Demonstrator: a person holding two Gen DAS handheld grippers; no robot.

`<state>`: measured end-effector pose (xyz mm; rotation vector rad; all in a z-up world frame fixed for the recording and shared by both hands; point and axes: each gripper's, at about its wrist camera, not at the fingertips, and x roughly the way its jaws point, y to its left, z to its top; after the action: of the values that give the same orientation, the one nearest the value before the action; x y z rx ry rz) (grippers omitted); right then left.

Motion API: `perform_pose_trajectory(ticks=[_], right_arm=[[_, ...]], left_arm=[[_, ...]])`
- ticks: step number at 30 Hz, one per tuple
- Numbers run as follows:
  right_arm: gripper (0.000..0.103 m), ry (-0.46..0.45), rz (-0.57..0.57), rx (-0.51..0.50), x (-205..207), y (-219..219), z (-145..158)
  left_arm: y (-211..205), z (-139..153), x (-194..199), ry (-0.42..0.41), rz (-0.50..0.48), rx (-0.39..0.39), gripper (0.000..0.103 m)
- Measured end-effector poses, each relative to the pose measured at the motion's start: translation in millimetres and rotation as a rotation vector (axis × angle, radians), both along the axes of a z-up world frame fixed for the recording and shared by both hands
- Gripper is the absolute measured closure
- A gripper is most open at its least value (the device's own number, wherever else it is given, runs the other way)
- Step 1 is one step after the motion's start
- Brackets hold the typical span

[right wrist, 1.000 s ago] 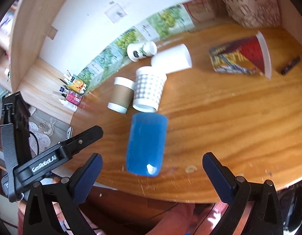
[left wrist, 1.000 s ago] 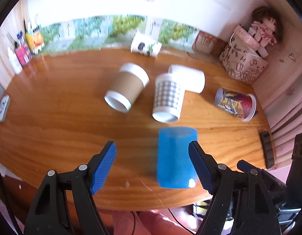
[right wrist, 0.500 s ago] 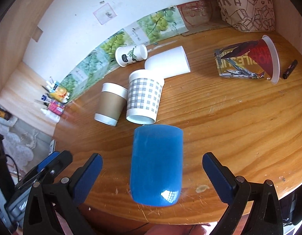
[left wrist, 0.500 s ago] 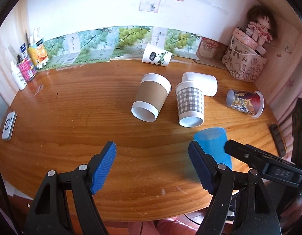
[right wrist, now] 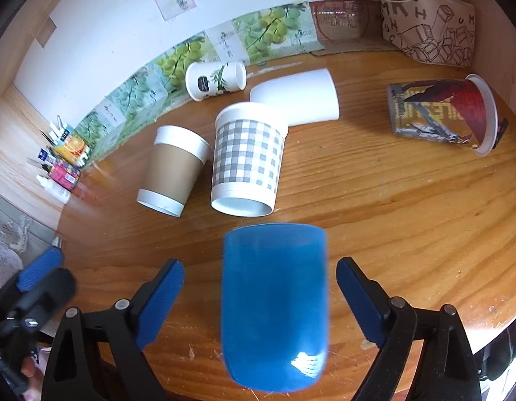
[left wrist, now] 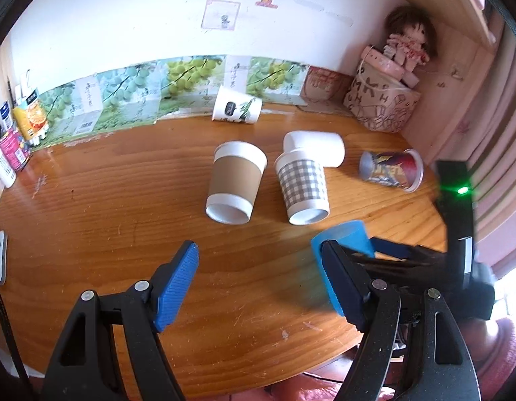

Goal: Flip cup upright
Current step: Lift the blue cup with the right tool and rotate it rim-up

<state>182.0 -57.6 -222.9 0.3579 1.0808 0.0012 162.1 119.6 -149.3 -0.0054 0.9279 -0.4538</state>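
A blue plastic cup lies on its side on the wooden table, closed base toward the front edge. My right gripper is open, with a finger on either side of the cup and a gap at each side. In the left wrist view only the cup's far end shows, behind my right finger. My left gripper is open and empty over bare table, left of the cup.
Several other cups lie on their sides farther back: a brown-sleeved one, a grey checked one, a plain white one, a leaf-print one and a red printed one. A patterned bag stands at the back right.
My right gripper has closed in on the blue cup, which now lies between its fingers. My left gripper has drawn off to the left, away from the cup.
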Motion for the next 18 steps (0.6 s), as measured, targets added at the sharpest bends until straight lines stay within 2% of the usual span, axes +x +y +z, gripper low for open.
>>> perform_pose_trajectory(ticks=[4, 7, 11, 18], right_arm=[[0.017, 0.024, -0.019, -0.027, 2, 4, -7], [0.024, 0.041, -0.025, -0.056, 5, 6, -12], [0.025, 0.036, -0.008, -0.087, 5, 11, -12], [0.025, -0.042, -0.028, -0.086, -1, 11, 6]], left_arm=[[1, 7, 3, -0.03, -0.032, -0.018, 0.024], [0, 14, 7, -0.07, -0.065, -0.02, 0.024], [0, 21, 12, -0.119, -0.099, -0.017, 0.024], [5, 23, 14, -0.143, -0.131, -0.008, 0.024]])
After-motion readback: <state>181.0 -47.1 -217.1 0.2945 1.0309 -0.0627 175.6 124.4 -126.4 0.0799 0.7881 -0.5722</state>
